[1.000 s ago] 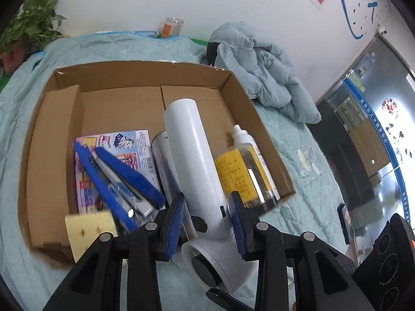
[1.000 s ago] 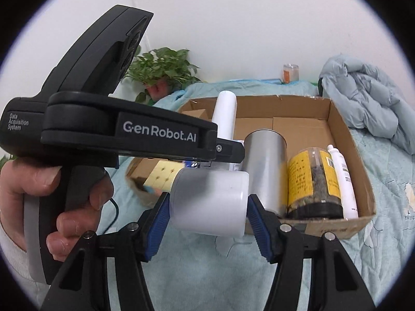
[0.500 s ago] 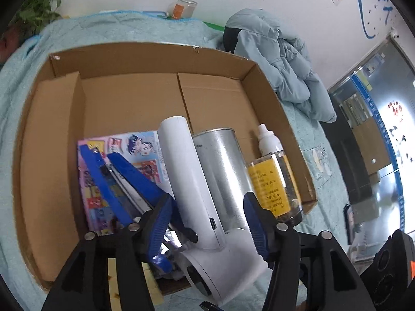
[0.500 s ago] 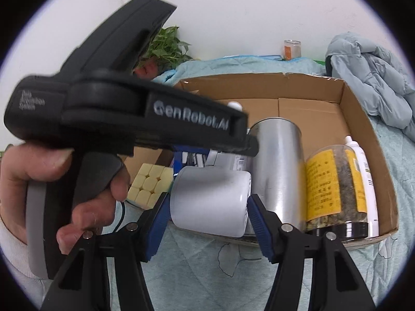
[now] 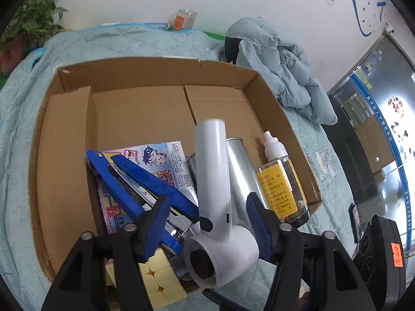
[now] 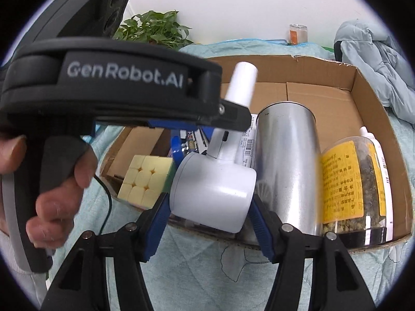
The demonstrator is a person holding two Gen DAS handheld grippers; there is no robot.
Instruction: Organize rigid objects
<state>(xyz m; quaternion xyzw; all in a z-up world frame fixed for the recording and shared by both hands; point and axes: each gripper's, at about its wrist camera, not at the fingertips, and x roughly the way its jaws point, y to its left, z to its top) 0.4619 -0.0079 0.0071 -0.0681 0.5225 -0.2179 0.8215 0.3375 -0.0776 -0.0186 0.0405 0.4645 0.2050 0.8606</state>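
The right gripper (image 6: 207, 207) has its fingers clamped on the round barrel of the white hair dryer (image 6: 215, 194), one blue pad on each side of the head. The dryer sits at the near edge of the cardboard box (image 5: 155, 67), its handle slanting up and away over the contents. The left gripper (image 5: 207, 217) straddles the handle with fingers spread wide, and neither pad touches it.

Inside the box, the dryer lies against a steel canister (image 6: 285, 160), with a yellow-labelled jar (image 6: 350, 181) and a white spray bottle (image 5: 273, 145) just beside that. On the other side are a blue stapler (image 5: 145, 181), a cartoon booklet (image 5: 158, 155) under it, and a pale yellow cube (image 6: 142, 181) at the near corner. The box rests on a bed with a teal quilt (image 6: 233, 272).

The dryer looks like hard, smooth plastic: stiff, fairly light, head-heavy, and likely to twist in a grip on the curved barrel. The straight handle near the junction looks like the steadier hold, clear of the switch.
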